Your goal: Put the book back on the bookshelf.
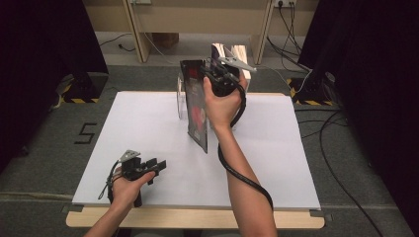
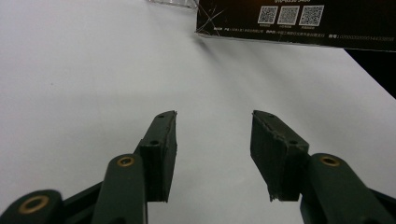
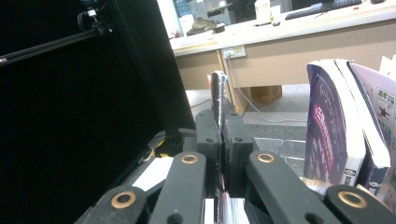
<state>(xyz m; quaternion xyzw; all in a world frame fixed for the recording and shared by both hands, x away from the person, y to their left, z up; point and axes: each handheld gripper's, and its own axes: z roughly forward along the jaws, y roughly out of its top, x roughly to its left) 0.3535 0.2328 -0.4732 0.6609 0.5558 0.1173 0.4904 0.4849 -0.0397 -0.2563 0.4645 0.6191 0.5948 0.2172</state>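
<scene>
A thin black book (image 1: 196,113) with a red picture on its cover hangs upright over the middle of the white table (image 1: 138,123). My right gripper (image 1: 208,75) is shut on the book's upper edge. In the right gripper view the two jaws press together on the book's thin edge (image 3: 217,93). My left gripper (image 1: 159,165) rests low at the table's front left, open, with nothing between its fingers. In the left gripper view the open left gripper (image 2: 214,135) faces the bare white surface. The book's lower edge with QR codes (image 2: 299,23) hangs farther off.
Behind the held book stands a clear holder (image 1: 182,101) with other upright books (image 3: 336,135). Black curtains (image 1: 44,44) close off both sides. Cables (image 1: 341,163) lie on the floor at the right, and a wooden desk (image 1: 197,19) stands at the back.
</scene>
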